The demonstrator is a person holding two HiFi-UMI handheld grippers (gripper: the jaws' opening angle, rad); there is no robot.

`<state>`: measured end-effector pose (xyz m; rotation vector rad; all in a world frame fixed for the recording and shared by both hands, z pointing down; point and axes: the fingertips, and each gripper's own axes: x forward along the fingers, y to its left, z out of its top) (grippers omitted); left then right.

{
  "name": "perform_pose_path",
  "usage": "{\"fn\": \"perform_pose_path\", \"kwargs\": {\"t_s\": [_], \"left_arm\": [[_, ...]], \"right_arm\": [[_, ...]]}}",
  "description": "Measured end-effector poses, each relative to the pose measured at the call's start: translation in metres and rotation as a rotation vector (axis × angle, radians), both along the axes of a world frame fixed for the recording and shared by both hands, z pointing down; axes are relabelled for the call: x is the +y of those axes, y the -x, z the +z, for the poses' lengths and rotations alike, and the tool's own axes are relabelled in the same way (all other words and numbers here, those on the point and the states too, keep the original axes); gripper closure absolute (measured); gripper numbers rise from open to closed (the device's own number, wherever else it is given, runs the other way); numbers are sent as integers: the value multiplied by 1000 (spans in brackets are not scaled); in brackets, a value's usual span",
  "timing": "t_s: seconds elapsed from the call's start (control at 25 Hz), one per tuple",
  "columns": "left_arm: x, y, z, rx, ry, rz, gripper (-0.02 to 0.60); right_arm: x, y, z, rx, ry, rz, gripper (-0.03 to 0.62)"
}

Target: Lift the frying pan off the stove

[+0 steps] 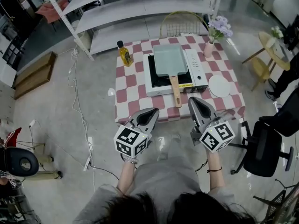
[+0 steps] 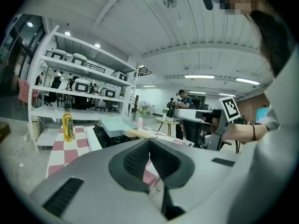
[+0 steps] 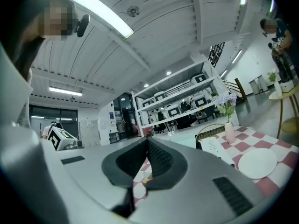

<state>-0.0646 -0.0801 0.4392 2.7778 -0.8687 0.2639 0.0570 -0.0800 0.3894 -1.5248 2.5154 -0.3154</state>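
Left hand-held gripper [image 1: 153, 112], right hand-held gripper [image 1: 194, 101]: closed, empty, short of frying pan [image 1: 169, 60].

The person held 2 grippers out ahead, left forearm [image 1: 125, 176] and right forearm [image 1: 214, 172] bare and roughly parallel. The left gripper [image 1: 153, 112] had its jaws pressed together, empty. The right gripper [image 1: 193, 101] was likewise closed on nothing.

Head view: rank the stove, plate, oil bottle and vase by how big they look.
1. stove
2. plate
3. oil bottle and vase: both small and too alike to rank
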Motion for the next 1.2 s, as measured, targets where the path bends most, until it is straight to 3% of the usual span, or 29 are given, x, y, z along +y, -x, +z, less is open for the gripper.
{"fn": "perform_pose_path", "kwargs": {"t_s": [0.56,1.2], "left_arm": [[-59,-42,27,6,164,-75,554],[-84,-59,36,88,338,-135,554]], "right_arm": [[-82,-25,21,-31,80,-135,571],[-126,-32,36,-105,175,-265,571]]}}
